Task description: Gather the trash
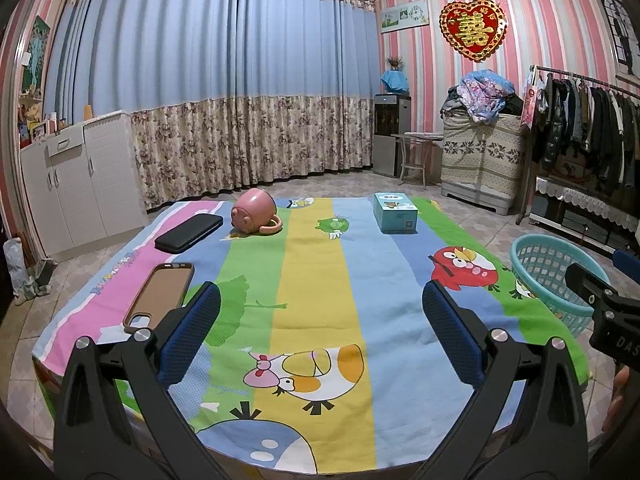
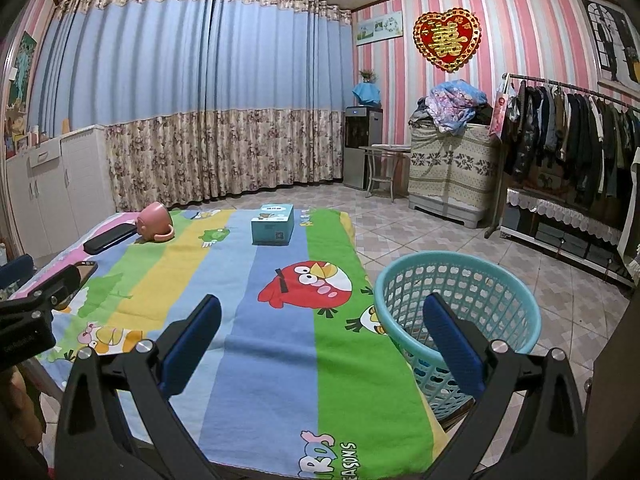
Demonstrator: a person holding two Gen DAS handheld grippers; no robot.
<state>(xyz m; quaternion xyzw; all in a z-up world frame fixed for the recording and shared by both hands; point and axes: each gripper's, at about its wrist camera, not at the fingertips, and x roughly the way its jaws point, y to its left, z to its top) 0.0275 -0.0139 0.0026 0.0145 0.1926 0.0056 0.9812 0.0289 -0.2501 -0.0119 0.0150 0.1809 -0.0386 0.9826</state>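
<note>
Both held level over the cartoon-print surface (image 1: 320,280): left gripper (image 1: 320,320) and right gripper (image 2: 320,328) wide open, nothing btwn fingers. Teal basket (image 2: 456,304) sits off the right edge, partly hidden by the right finger. No obvious trash; pink mug (image 1: 254,218) tipped, box (image 1: 394,212) at far end.

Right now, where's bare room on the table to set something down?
Biggest free patch: the near middle of the cloth, between the phone case on the left and the basket off the right edge. Also bare between the pink cup and the box. The far-left corner is crowded: black case, cup, phone case. Both claws are open and hold nothing.
</note>
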